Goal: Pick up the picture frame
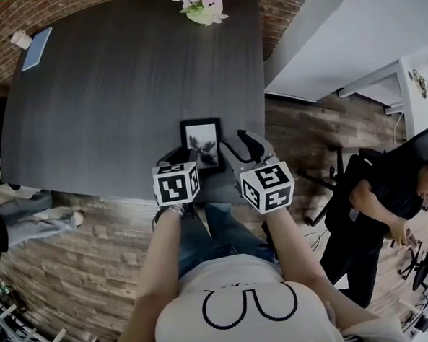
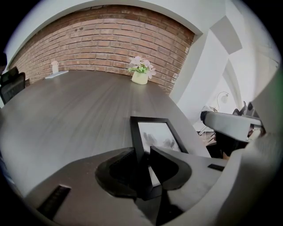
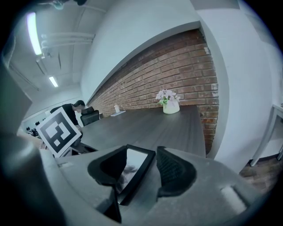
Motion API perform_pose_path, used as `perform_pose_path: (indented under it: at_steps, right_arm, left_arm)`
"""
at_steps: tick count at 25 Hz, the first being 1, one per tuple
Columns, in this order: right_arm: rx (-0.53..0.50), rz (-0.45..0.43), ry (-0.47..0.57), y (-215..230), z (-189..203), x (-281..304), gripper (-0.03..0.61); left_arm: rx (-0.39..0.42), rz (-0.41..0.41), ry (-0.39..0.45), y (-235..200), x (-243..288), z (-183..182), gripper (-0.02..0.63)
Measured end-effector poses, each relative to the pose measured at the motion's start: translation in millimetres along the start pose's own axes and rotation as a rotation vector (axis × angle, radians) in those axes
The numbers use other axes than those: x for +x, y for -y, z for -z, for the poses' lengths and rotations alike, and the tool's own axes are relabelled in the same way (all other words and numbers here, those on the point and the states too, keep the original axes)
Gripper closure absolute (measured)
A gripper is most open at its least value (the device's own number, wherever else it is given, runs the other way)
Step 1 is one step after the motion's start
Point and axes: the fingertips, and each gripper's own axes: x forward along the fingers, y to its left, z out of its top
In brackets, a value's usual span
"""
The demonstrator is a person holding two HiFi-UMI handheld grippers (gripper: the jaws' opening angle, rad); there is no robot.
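Both forearms reach forward and down over the table (image 1: 108,101). Left gripper (image 2: 142,152) part-closed, straddling picture frame (image 1: 202,142) left border, not clearly clamped. Right gripper (image 3: 142,152) wide open around its right edge.

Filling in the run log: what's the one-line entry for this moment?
stage: pre-grasp | picture frame: flat on table | left gripper: jaws straddle left edge, gap visible | right gripper: open around right edge

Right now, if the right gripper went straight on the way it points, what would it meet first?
Most likely the picture frame: one end already lies between the open jaws of the right gripper, with the dark table just beneath it.
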Motion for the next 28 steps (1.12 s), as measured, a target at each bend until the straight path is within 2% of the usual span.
perform_pose_path:
  at_steps: [6, 17, 21, 28]
  right_arm:
    - [0.0, -0.018, -0.005, -7.6, -0.6, -1.0, 0.367]
    - [0.051, -0.018, -0.005, -16.8, -2.8, 4.9, 0.368]
    - [0.152, -0.039, -0.013, -20.1, -1.3, 9.9, 0.367]
    - [0.341, -0.083, -0.09, -26.7, 16.0, 24.9, 0.367]
  left_arm:
    - [-0.091, 0.047, -0.012, -4.7, -2.1, -2.7, 0.534]
    - [-0.248, 0.253, -0.057, -6.7, 0.0, -1.7, 0.54]
    - [-0.318, 0.345, -0.069, -9.8, -1.9, -2.0, 0.543]
    - [-0.36, 0.411, -0.103, -11.4, -2.1, -2.4, 0.543]
